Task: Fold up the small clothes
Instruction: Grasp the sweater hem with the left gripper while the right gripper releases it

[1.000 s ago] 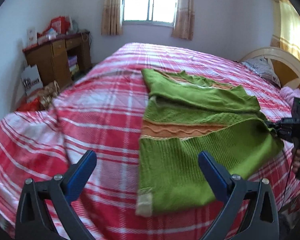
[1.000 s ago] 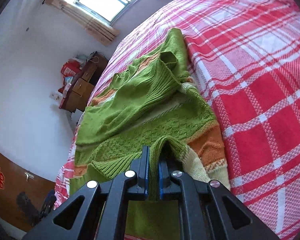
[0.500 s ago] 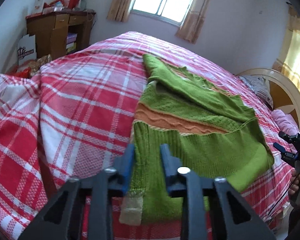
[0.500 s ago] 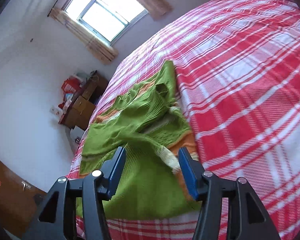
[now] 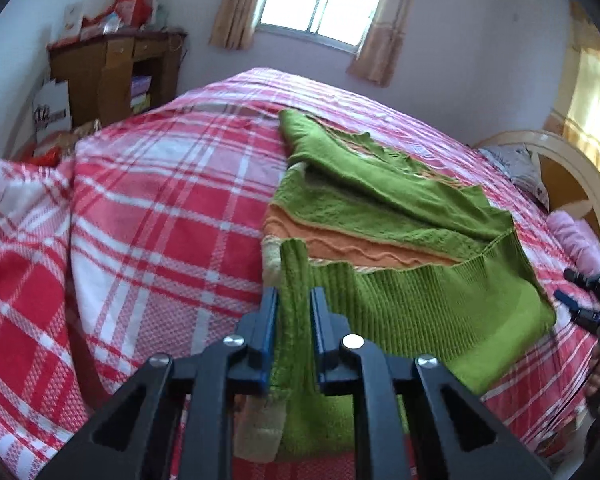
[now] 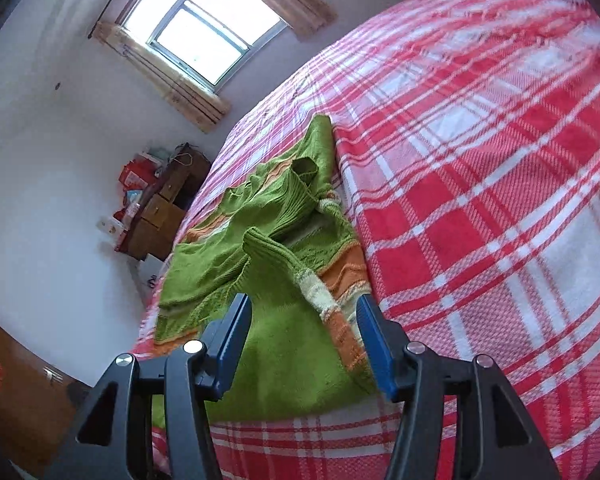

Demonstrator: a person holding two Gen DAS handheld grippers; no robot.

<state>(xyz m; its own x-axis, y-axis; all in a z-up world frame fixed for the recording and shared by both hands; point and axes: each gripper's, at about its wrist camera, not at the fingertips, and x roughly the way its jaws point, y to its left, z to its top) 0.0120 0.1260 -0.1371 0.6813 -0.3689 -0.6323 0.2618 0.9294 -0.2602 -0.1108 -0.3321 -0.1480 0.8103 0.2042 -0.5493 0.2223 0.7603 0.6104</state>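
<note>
A green knit sweater [image 5: 400,292] with orange and cream stripes lies partly folded on the red plaid bed [image 5: 160,216]. My left gripper [image 5: 293,300] is shut on the sweater's near left hem, with a ridge of green knit pinched between the blue pads. My right gripper [image 6: 302,312] is open and empty, its blue pads spread just above the sweater's [image 6: 284,360] near edge. The right gripper also shows in the left wrist view [image 5: 580,296] at the sweater's right side.
A wooden desk [image 5: 116,68] with clutter stands by the wall left of the bed. A window with curtains [image 5: 320,4] is behind. The curved headboard [image 5: 572,176] and pillows [image 5: 516,164] are at the right. Bare plaid cover [image 6: 480,200] lies right of the sweater.
My left gripper moved in from open and shut on the sweater's hem. My right gripper let go of the sweater's edge, opened and backed off slightly.
</note>
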